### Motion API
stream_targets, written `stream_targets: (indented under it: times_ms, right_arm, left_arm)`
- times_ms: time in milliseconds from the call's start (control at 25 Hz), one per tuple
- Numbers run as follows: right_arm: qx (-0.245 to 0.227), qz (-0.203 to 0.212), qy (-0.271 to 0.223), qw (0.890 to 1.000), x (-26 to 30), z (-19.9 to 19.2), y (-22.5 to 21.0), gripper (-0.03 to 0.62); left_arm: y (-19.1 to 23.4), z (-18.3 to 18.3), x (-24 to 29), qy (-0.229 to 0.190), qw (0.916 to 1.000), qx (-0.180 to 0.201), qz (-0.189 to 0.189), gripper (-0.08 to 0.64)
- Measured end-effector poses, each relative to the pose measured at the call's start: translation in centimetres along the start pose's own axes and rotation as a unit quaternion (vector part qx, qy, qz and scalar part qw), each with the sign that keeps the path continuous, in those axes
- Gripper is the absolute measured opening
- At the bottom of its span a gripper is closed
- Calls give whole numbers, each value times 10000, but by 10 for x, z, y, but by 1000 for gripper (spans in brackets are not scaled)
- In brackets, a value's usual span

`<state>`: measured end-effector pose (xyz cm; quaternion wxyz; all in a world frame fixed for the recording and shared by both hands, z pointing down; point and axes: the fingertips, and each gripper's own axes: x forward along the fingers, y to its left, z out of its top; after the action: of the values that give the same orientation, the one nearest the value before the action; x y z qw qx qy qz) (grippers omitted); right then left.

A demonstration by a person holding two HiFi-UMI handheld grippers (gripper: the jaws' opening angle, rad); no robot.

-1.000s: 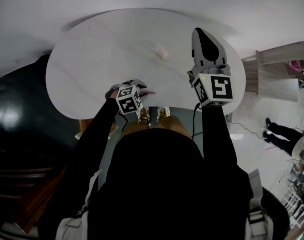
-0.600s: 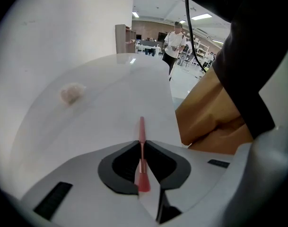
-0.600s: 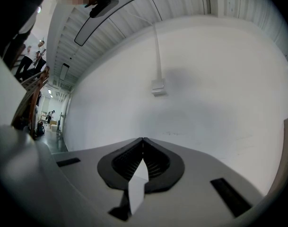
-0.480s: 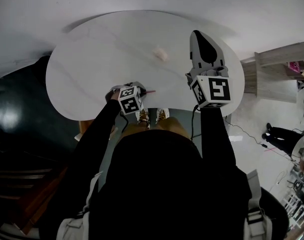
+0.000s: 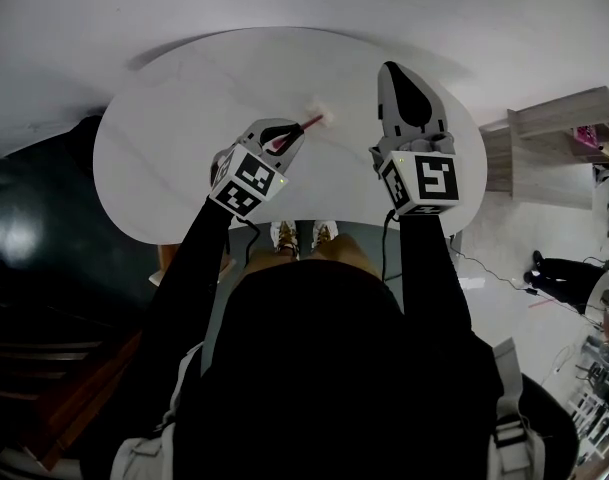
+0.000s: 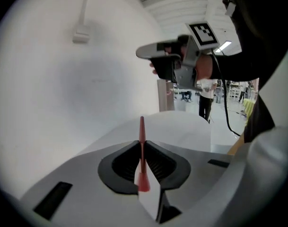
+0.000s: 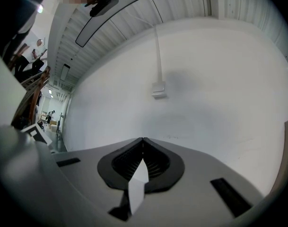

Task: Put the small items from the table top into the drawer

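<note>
Head view: the left gripper (image 5: 284,136) hangs above the near middle of the round white table (image 5: 164,138). It is clamped on a thin red stick (image 5: 309,124) that pokes out to the far right. Its jaws have just been closing, and the stick is between them. A small pale lump (image 5: 315,113) lies on the table at the stick's tip. The right gripper (image 5: 402,76) is over the table's right side, pointing far, with its jaws together.

Left gripper view: the jaws pinch the stick (image 6: 142,148) near its middle. It is slim and plain red, tapering to a blunt point at the far end and widening a little at the near end, which lies back in the jaws' hollow. The right gripper (image 6: 144,52) shows up at the right, level, in front of a white wall (image 6: 63,89).

Right gripper view: the right gripper (image 7: 143,143) is closed with its tips meeting and nothing between them, facing the wall (image 7: 205,93).
</note>
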<state>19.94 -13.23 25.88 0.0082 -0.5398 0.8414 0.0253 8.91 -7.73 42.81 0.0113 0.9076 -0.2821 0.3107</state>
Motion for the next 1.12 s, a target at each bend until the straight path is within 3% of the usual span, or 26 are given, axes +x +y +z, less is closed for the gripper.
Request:
stream_targets:
  times_ms: [240,440,640,840,1120]
  right_arm:
    - [-12,-16,-65,10000,-2,5,-2,28]
    - [-25,-2,-92,10000,-6,8,-3,28]
    - [-81,20,-152,9999,-11,14,-4,28]
    - [-66,62,-159,9998,-19,11,-8,28]
    - [-136,240,-129,9995,-27,4,-8,27]
  left_arm:
    - [34,79,-35,-1055,9915,-31,759,55]
    - [41,121,-57,-1620,9809,-70,1070,55]
    - [38,143,-73,-1921,9743,-24,1175,55]
    - [39,161,-93,-2555,9518,-247,1677,55]
    - [37,156,-97,-2553,9436,-507,2045,55]
